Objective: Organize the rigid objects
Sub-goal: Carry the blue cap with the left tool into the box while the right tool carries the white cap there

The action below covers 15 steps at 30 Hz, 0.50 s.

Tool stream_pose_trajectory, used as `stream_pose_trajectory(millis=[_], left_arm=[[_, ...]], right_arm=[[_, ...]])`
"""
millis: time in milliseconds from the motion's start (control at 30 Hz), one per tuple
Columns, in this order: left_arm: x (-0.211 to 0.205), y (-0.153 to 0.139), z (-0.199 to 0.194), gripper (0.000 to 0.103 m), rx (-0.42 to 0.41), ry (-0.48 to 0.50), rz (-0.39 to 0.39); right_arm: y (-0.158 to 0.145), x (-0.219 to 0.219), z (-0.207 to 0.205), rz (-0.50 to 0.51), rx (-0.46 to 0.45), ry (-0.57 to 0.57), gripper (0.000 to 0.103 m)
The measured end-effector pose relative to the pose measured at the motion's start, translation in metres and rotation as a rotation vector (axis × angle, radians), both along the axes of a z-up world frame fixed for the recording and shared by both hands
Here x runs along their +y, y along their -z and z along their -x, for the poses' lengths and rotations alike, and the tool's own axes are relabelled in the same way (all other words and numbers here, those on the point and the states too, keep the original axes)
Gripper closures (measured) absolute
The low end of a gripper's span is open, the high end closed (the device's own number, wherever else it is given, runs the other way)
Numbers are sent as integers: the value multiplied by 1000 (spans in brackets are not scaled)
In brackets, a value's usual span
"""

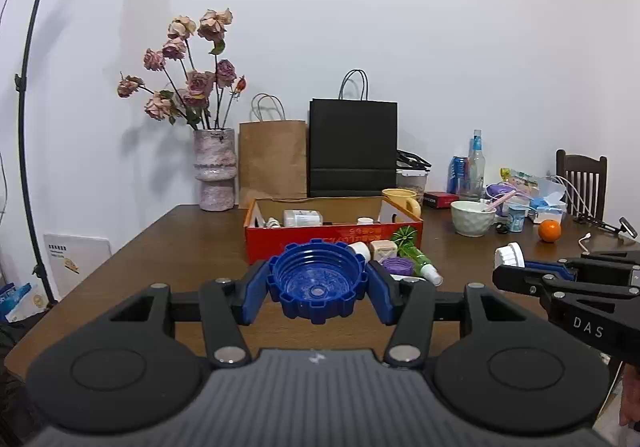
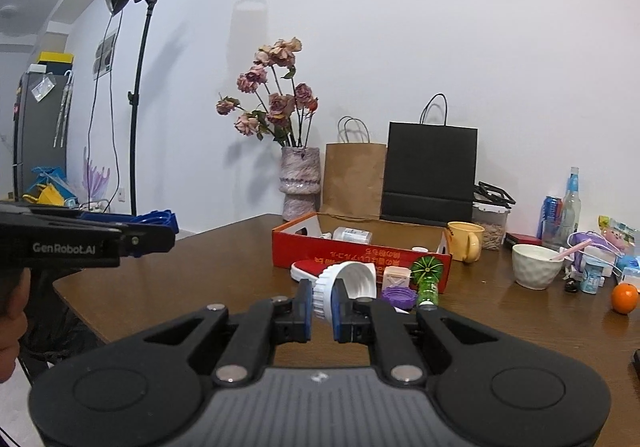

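Observation:
My left gripper is shut on a big blue ridged lid, held above the brown table; the lid also shows at the left of the right wrist view. My right gripper is shut on a white ribbed cap with a funnel-shaped body, also seen at the right of the left wrist view. Behind them stands an open red cardboard box with a white bottle inside. In front of the box lie a purple lid, a green bottle, a small beige box and a red lid.
A vase of dried roses, a brown paper bag and a black bag stand at the back. A yellow mug, white bowl, orange, bottles and packets crowd the right. A light stand stands left.

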<state>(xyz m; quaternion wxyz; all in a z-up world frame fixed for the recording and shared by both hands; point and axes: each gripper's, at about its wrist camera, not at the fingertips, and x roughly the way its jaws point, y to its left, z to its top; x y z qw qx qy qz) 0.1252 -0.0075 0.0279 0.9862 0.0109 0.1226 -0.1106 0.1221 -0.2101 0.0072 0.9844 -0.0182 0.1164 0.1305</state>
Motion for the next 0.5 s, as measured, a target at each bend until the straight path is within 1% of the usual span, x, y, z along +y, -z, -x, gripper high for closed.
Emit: stream_pose_trajectory(millis=[167, 267, 367, 500], left_arm=[[-5, -11, -25, 49, -3, 29, 19], [-9, -19, -52, 49, -12, 57, 36], [-17, -23, -95, 49, 25, 73, 48], [-24, -33, -155, 49, 76, 102, 75]], right_arm=[[-6, -9, -20, -5, 3, 5, 94], [-15, -15, -42, -5, -3, -1, 94], [-26, -23, -73, -10, -7, -11, 94], [-43, -35, -126, -20, 2, -32, 94]])
